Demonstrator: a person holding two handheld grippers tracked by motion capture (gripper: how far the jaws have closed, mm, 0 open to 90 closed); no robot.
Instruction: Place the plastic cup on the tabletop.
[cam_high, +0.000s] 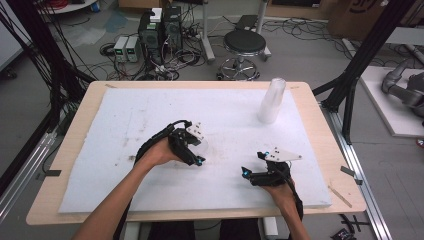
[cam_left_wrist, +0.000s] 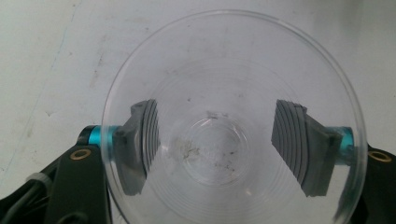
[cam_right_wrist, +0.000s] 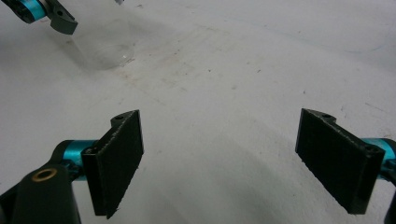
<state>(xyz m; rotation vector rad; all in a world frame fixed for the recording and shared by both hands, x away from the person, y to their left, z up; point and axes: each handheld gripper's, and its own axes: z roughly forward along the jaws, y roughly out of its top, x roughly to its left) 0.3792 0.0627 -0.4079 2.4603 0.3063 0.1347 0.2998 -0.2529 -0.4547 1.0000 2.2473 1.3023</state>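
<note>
Cup (cam_left_wrist: 231, 121), clear plastic, sits between the jaws of the left gripper (cam_high: 196, 150), left of centre on the white foam board (cam_high: 125, 115); the ribbed pads (cam_left_wrist: 292, 135) show through its wall on both sides, seemingly clamped on it. Right gripper (cam_high: 255, 165) hovers near the front edge, jaws wide apart, empty. Stack of cups (cam_high: 272, 100) stands far right. Step in hand, by my reading: single cup held, being placed or carried. Next move calls for a steady grip without crushing the thin wall.
</note>
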